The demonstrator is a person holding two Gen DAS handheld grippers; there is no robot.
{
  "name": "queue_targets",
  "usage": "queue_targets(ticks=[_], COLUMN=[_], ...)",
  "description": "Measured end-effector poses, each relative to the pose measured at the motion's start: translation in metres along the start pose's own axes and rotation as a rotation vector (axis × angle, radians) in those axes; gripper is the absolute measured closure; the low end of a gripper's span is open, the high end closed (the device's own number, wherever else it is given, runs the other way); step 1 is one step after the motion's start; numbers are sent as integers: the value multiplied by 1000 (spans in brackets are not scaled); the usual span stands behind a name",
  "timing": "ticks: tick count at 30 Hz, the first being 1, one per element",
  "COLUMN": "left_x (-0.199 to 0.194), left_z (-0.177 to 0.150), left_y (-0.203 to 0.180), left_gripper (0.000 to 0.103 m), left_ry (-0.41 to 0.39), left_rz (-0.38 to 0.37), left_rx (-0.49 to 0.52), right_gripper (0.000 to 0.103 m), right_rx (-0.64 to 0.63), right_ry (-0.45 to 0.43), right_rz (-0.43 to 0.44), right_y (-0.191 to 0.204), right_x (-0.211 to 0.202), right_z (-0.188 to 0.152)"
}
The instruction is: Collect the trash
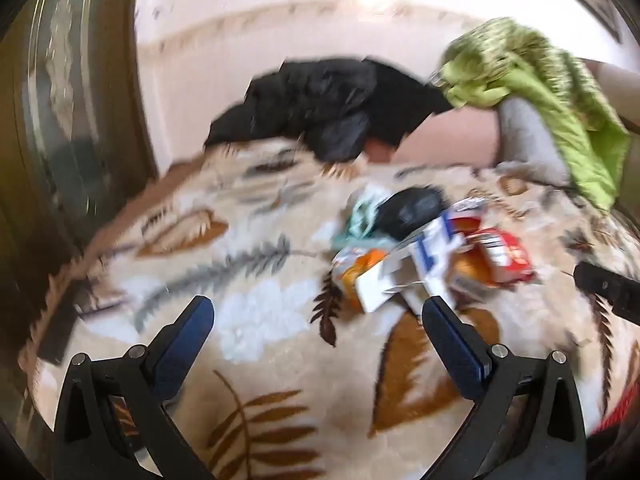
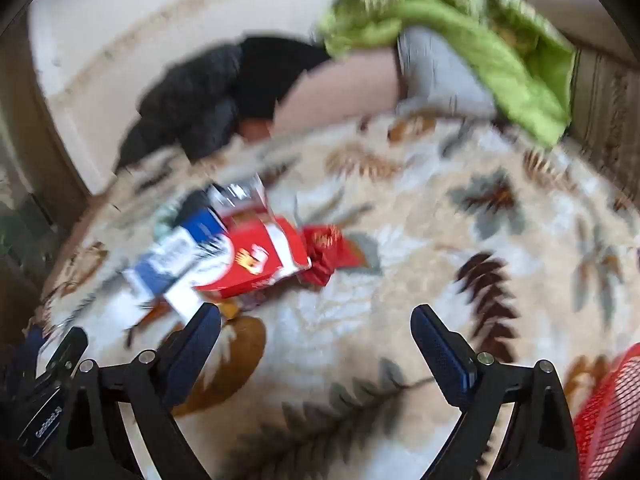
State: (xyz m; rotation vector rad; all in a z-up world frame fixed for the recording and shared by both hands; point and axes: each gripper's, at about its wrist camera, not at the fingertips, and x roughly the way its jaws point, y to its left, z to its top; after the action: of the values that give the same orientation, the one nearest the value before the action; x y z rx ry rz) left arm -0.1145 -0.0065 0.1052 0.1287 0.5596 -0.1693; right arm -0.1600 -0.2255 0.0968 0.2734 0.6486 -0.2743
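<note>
The leaf-patterned blanket [image 1: 256,312] spreads under both my tools, with a black garment [image 1: 320,112] and a green cloth [image 2: 460,28] bunched at its far side. On it, the trash pile [image 1: 424,256] lies in one loose heap: a red packet [image 2: 256,256], a blue-and-white carton [image 1: 432,248], an orange wrapper [image 1: 352,272], a crumpled red foil [image 2: 320,256] and a small dark bag [image 1: 412,208] behind them. A red mesh basket [image 2: 608,412] shows at my right edge (probably where the trash goes, though I'm guessing).

My left gripper [image 1: 318,316] is spread wide with nothing in it, the carton just ahead of its right finger. My right gripper [image 2: 316,324] is released too, empty, the red packet near its left finger.

I judge this the approach, nothing picked yet. Next I'd need to bring one tool's fingers either side of a single piece's edge, then close.
</note>
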Motion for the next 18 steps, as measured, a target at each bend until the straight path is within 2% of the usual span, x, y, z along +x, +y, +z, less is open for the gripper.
queue_targets(ticks=[2,5,8,10,18], left_x=[-23,-50,-58,-60,-50], left_z=[-4,-20,-19,-28,-36], left_y=[1,5,4,-1,0], left_gripper=[0,0,0,0,0], left_ry=[-43,-112,-145,-147,-111], left_rz=[-18,4,-1,4,-4], left_rx=[28,40,34,45,37], right_gripper=[5,5,5,5,5], right_rx=[-90,-170,-216,-238,-272], right_ry=[-49,-83,-134,-140,-163], right_rz=[-17,-41,-88,-101,-123], right_y=[8,10,15,20,22], right_x=[-27,-51,-59,-60,-59], right_z=[-12,-29,-33,-46,-51])
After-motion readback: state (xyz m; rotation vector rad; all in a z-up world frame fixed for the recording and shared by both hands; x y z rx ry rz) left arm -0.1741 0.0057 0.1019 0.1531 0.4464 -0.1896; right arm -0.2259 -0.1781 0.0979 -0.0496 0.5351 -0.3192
